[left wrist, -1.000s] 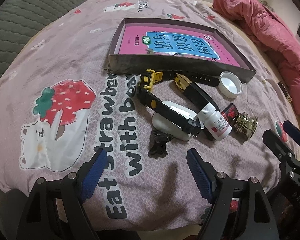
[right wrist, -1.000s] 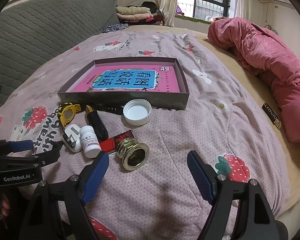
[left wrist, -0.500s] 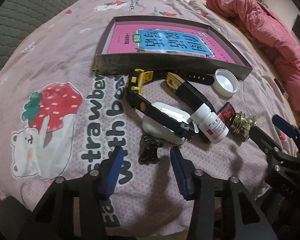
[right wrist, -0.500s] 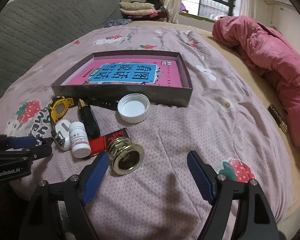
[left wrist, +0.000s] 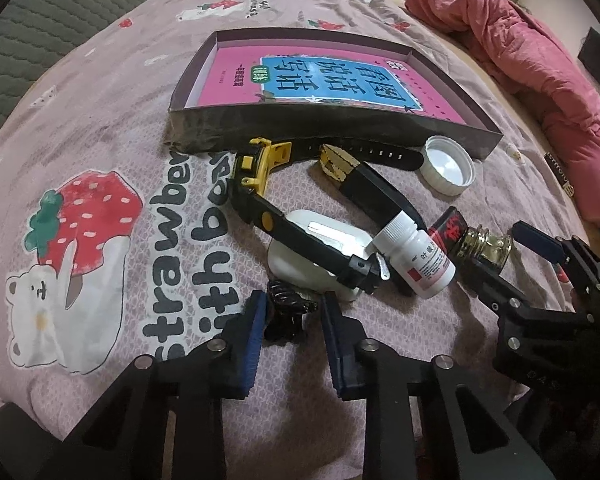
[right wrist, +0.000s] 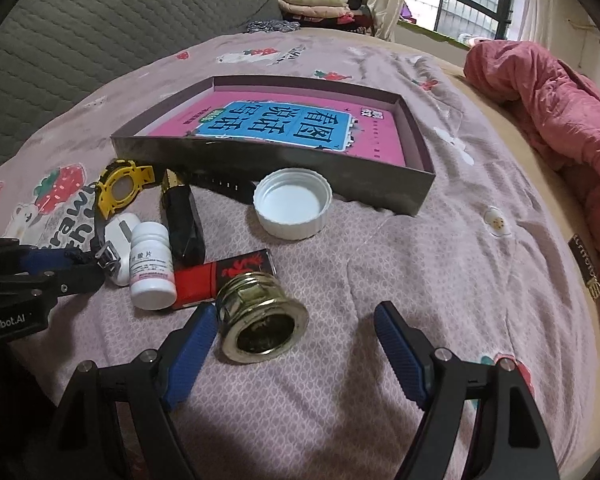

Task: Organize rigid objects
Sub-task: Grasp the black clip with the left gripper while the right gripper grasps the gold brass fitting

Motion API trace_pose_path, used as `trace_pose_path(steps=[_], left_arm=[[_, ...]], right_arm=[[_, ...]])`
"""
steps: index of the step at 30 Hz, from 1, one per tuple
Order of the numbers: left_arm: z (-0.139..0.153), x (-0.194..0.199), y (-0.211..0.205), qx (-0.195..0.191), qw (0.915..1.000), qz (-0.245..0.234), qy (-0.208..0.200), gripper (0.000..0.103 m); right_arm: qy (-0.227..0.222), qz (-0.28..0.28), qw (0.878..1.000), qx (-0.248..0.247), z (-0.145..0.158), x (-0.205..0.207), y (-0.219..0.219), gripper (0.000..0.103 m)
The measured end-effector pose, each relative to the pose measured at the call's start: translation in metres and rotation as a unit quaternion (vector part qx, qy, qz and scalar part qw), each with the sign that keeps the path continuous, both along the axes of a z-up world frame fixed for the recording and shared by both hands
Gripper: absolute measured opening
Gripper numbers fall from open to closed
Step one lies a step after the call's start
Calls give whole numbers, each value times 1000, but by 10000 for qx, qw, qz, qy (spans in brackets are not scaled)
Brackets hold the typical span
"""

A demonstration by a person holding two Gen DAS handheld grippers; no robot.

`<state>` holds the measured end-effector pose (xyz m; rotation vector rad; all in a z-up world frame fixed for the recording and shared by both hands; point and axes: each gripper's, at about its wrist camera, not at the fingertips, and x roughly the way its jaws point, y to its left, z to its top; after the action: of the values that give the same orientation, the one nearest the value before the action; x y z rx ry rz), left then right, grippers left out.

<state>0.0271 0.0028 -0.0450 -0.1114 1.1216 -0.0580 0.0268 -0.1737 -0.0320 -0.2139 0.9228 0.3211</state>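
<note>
My left gripper (left wrist: 292, 320) has its blue pads close on both sides of a small black clip (left wrist: 286, 310) lying on the bedspread; a small gap still shows on its right side. Just beyond lie a white case (left wrist: 320, 256), a yellow-and-black watch (left wrist: 260, 184), a white pill bottle (left wrist: 420, 260) and a black tube (left wrist: 372, 192). My right gripper (right wrist: 296, 344) is open, its left pad beside a brass ring fitting (right wrist: 260, 320). A dark box (right wrist: 280, 160) holding a pink book sits behind.
A white jar lid (right wrist: 292, 208) and a red-and-black packet (right wrist: 220, 276) lie near the box. A pink quilt (right wrist: 560, 120) is bunched at the right. A grey sofa back (right wrist: 80, 40) lies to the left.
My left gripper moved forward and narrowed around the black clip. My right gripper moved forward and left toward the brass fitting, staying open.
</note>
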Motion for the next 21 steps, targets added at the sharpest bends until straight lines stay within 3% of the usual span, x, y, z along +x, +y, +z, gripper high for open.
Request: trace_pose_path(steps=[3, 6, 14, 21], left_arm=[[-1, 1, -1, 22, 10000, -21, -23, 25], [-1, 0, 0, 25, 10000, -19, -53, 23], [-1, -3, 8, -52, 9999, 31, -89, 19], [3, -5, 11, -151, 9998, 48, -95, 18]], right_arm=[[66, 106, 9999, 58, -3, 2, -1, 80], [96, 161, 9998, 48, -6, 3, -2, 73], [118, 262, 9992, 277, -5, 0, -2, 44], [96, 191, 9987, 460, 1, -1, -9, 43]])
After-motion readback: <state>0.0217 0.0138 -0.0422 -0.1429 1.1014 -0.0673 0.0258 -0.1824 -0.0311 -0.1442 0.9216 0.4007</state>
